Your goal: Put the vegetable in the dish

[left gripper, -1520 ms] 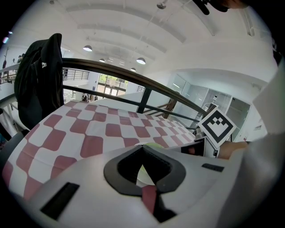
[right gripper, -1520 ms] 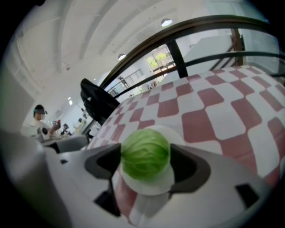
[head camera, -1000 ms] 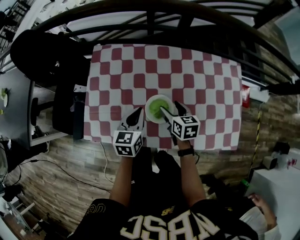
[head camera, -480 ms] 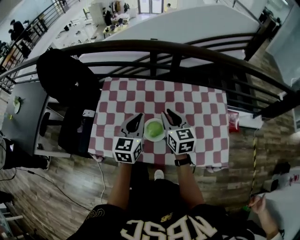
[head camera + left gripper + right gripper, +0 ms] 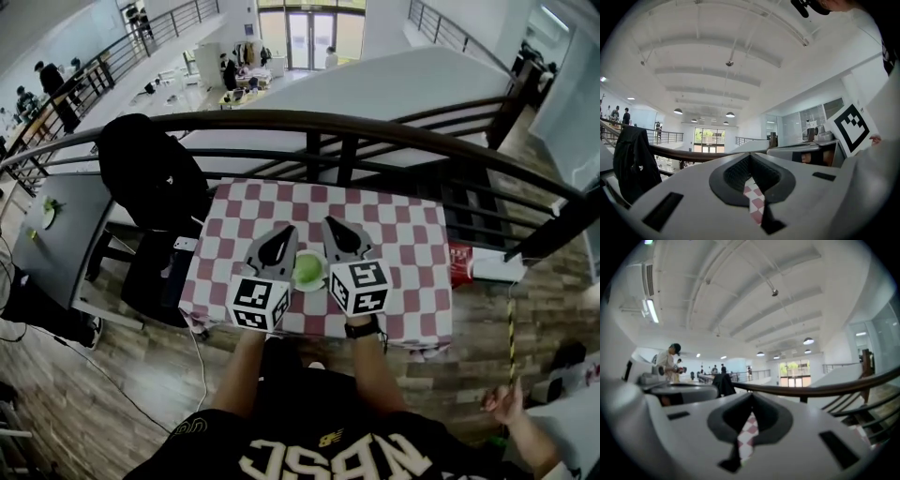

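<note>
Rectangular table (image 5: 412, 246), top fully covered by a red-and-white checked cloth (image 5: 244, 211). Cloth lies flat and hangs over the near edge. Table stands on a wood-plank floor (image 5: 112, 394), its far long side close against a dark curved railing (image 5: 375, 131).

One thing sits directly on the cloth: a small round white dish (image 5: 307, 284), upright, near the front edge at about mid-width. A green vegetable (image 5: 307, 267) is inside the dish and fills most of it. The dish's left and right sides are partly covered in the head view. Both gripper views show only a thin strip of the checked cloth, low in the middle.
</note>
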Demonstrator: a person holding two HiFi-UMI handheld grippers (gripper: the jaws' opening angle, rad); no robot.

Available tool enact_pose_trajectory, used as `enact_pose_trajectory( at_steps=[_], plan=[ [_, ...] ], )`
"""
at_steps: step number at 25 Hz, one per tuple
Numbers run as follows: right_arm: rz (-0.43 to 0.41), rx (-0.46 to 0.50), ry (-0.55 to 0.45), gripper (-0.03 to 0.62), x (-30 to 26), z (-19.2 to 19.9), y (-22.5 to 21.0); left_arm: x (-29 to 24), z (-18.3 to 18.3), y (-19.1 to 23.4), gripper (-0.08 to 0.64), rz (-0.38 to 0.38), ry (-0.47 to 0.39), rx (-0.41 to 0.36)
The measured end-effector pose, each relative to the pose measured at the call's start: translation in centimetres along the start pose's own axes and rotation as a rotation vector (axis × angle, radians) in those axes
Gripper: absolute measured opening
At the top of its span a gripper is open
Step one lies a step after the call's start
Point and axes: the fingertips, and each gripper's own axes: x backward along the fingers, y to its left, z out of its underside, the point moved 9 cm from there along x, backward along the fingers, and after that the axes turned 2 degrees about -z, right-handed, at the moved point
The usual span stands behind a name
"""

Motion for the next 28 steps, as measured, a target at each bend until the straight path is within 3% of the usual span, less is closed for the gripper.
enact_pose_trajectory(
  at_steps=[5,21,28],
  plan=[
    [0.014,0.056,-0.034,0.017,1.4,-1.0,0.9,0.9,-1.0,-0.3,0.018,-0.015,-0.032,-0.011],
    [0.038,0.085,-0.094,0.017,3.9,-2.9,0.8,1.5,-2.8,-2.0,0.018,-0.018,-0.091,-0.046],
    [0.048,0.074,-0.049,0.017,5.1,-1.0,0.1,2.0,-0.1,-3.5,0.018,-0.013,-0.045,-0.013]
  ],
)
